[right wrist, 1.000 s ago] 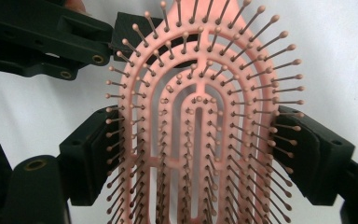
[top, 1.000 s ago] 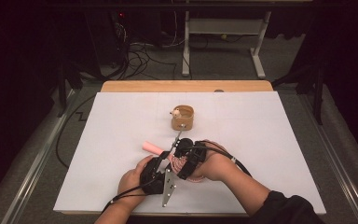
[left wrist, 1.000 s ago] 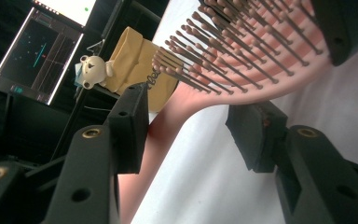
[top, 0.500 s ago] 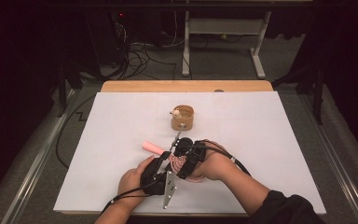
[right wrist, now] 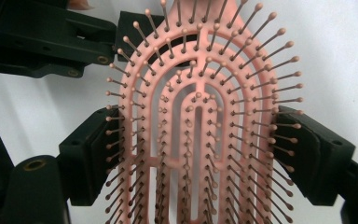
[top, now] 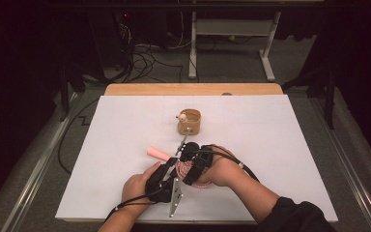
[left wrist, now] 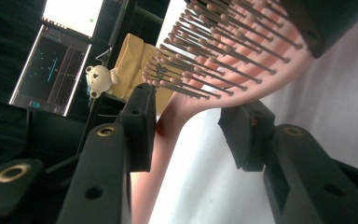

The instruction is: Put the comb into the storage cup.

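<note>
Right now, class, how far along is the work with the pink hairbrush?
Done: the right tool is clamped across the head of the pink plastic paddle hairbrush. In hand: the left tool has just been closing its jaws around the neck, one pad not yet touching. Left: likely a handover, perhaps toward the tan bear-trimmed cup.

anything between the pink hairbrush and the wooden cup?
Nothing lying on the table there. In the high view the white table is bare between the hairbrush handle and the cup; a thin metal rod on the hand-held grippers reaches across that gap.

A lab: white-covered table (top: 125, 125), cables (top: 147, 53) on grey floor, lit monitor (left wrist: 51, 70) in dark surroundings.
</note>
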`<state>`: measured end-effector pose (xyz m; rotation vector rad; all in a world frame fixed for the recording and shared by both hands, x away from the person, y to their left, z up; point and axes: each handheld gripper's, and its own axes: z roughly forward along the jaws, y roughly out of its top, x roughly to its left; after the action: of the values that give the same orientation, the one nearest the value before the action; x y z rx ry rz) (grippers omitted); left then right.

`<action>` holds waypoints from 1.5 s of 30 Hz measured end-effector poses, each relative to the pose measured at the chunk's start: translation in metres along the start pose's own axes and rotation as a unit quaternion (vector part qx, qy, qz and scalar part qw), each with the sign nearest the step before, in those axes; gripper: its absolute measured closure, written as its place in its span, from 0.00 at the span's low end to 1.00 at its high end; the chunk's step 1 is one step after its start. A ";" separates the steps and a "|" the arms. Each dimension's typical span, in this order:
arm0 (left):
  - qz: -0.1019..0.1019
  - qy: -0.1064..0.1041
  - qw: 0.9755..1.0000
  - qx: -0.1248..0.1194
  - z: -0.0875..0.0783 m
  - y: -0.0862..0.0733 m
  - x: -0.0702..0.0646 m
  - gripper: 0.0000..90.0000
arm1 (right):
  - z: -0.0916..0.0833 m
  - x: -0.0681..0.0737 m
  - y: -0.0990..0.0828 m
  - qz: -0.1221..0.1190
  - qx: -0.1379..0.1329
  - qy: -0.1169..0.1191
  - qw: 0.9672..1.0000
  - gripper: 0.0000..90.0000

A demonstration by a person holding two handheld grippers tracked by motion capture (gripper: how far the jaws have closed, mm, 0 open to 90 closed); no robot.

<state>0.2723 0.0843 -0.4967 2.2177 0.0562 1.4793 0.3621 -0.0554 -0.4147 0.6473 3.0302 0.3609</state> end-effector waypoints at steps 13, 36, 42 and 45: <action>0.012 0.010 1.000 0.017 0.002 0.000 -0.001 0.80 | -0.005 -0.001 -0.001 -0.001 -0.009 0.004 1.000 0.22; 0.052 0.023 0.997 0.045 0.000 0.002 0.000 0.89 | -0.015 -0.003 -0.001 0.006 -0.019 0.012 1.000 0.21; 0.057 0.030 0.997 0.041 0.000 0.002 -0.001 0.89 | -0.016 -0.003 0.000 -0.001 -0.018 0.011 1.000 0.21; 0.057 0.032 0.997 0.040 -0.001 0.002 -0.001 0.90 | -0.017 -0.003 0.000 -0.002 -0.020 0.012 1.000 0.21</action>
<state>0.2711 0.0827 -0.4966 2.2711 0.0091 1.6358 0.3633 -0.0604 -0.3986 0.6385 3.0375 0.4294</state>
